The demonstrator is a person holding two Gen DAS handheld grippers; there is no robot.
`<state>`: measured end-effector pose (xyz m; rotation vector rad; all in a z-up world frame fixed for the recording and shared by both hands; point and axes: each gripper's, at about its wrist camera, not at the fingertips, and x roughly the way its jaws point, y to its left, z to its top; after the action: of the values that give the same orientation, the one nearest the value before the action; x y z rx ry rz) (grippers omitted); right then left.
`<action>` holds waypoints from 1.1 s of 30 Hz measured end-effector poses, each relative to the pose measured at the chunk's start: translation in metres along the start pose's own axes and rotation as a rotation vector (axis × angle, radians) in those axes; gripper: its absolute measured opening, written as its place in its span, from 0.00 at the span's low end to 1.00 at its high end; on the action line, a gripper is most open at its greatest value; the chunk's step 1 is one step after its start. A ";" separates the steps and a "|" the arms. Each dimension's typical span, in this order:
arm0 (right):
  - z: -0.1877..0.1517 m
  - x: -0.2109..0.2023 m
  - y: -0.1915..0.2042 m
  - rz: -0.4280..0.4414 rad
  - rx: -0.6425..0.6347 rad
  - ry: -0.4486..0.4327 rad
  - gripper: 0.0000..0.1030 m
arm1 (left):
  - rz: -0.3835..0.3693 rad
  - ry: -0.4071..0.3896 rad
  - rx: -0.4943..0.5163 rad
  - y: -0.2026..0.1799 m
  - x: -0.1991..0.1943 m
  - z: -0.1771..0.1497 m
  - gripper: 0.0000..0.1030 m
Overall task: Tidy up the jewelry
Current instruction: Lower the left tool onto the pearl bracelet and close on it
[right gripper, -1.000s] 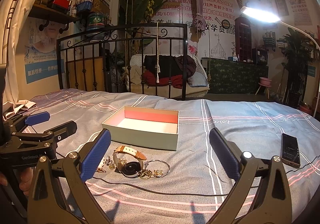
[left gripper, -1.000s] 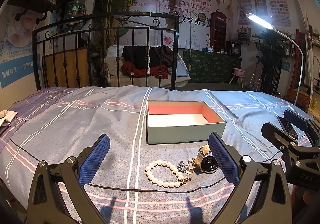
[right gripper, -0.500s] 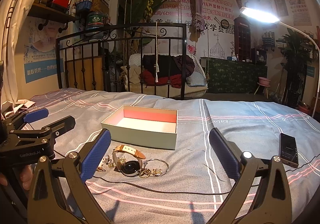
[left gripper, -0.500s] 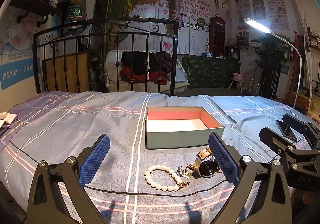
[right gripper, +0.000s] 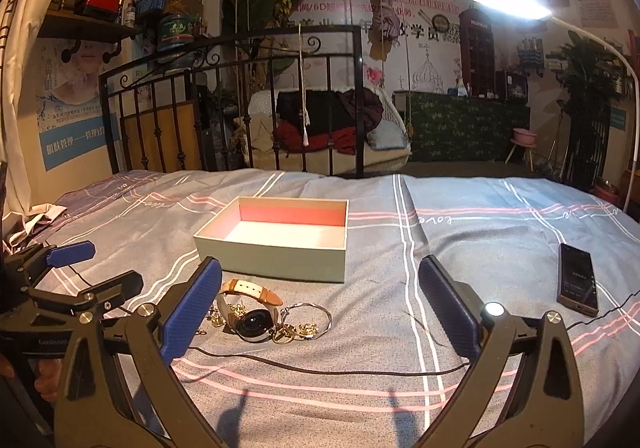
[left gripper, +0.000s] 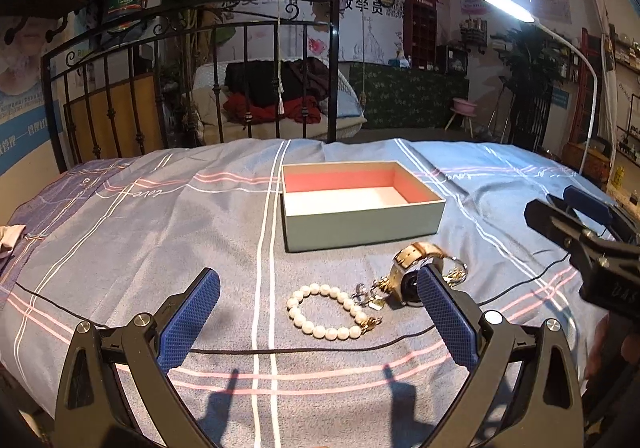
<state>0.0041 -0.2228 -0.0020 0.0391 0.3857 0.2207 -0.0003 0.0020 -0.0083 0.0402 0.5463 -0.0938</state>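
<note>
On the bedspread (left gripper: 120,232), pearl bracelet (left gripper: 326,312) and watch (right gripper: 252,314) lie before the empty box (left gripper: 360,203); left gripper (left gripper: 318,322) and right gripper (right gripper: 320,308) gape wide, holding nothing; sorting is unstarted.

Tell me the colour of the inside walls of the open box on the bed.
Pink-red, over a white floor; the box shows it best in the left wrist view.

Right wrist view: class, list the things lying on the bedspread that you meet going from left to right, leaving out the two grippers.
Wristwatch → silver bangle → black phone. The open box sits farther back, above the watch and bangle, so it has no clear place in this order.
</note>
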 end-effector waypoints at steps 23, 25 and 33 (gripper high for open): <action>-0.021 0.116 -0.037 0.091 0.043 0.399 0.68 | 0.001 0.533 -0.038 0.036 0.115 -0.004 0.70; -0.024 0.122 -0.035 0.100 0.031 0.429 0.67 | 0.004 0.533 -0.019 0.035 0.115 -0.005 0.70; -0.030 0.140 -0.019 0.114 -0.010 0.502 0.66 | -0.009 0.503 0.007 0.030 0.107 -0.006 0.58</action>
<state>0.1231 -0.2111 -0.0830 -0.0049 0.8840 0.3457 0.0905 0.0235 -0.0688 0.0691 1.0485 -0.0949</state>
